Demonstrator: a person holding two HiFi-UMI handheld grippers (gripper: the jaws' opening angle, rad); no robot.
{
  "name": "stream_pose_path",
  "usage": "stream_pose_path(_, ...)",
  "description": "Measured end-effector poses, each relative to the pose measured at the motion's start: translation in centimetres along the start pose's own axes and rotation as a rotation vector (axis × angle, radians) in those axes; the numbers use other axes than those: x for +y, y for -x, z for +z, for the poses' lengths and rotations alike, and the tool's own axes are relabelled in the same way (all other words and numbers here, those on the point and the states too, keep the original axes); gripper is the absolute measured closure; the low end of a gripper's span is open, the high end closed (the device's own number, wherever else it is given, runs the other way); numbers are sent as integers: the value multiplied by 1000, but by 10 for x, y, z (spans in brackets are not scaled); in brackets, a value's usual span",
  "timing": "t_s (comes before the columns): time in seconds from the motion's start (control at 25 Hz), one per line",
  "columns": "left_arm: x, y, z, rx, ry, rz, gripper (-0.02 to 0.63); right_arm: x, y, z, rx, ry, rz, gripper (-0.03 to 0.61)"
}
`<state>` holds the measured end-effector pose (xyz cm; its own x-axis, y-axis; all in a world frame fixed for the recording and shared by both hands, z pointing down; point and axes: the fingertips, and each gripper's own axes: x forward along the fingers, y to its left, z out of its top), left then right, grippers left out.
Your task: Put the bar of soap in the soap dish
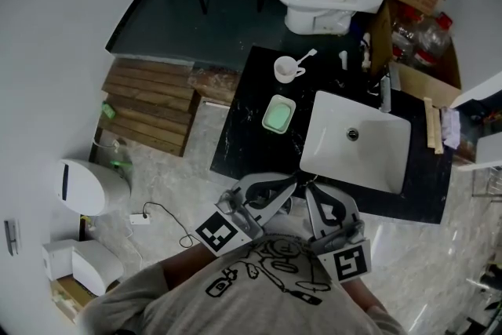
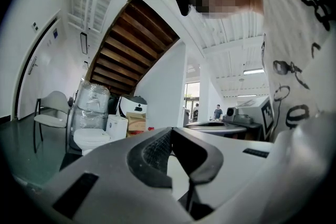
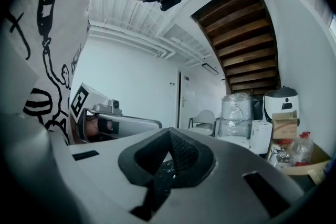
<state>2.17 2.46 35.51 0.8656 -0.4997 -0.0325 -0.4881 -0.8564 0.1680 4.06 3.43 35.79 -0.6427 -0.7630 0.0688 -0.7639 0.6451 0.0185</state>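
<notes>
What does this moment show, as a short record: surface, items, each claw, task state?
surface: black stone-look countertop with a white rectangular sink basin
items: pale green rectangular dish left of the basin; white cup beyond it
left claw: shut, empty
right claw: shut, empty
position: both claws near the person's chest, short of the countertop
task state: nothing held; no soap bar can be made out

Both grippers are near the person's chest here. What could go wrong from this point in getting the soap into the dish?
1. The left gripper and right gripper are both shut and empty; reaching in without opening would likely just shove the soap bar.
2. A white cup holding a utensil stands just behind the pale green rectangular soap dish; a reach could tip it.
3. No soap bar is clearly identifiable in these views.
</notes>
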Motion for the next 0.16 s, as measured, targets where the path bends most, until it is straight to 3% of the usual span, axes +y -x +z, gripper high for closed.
stream_pose_path(0.16,-8,3,-2,4,3,9,611,4,6,4,-22,-5,0,557)
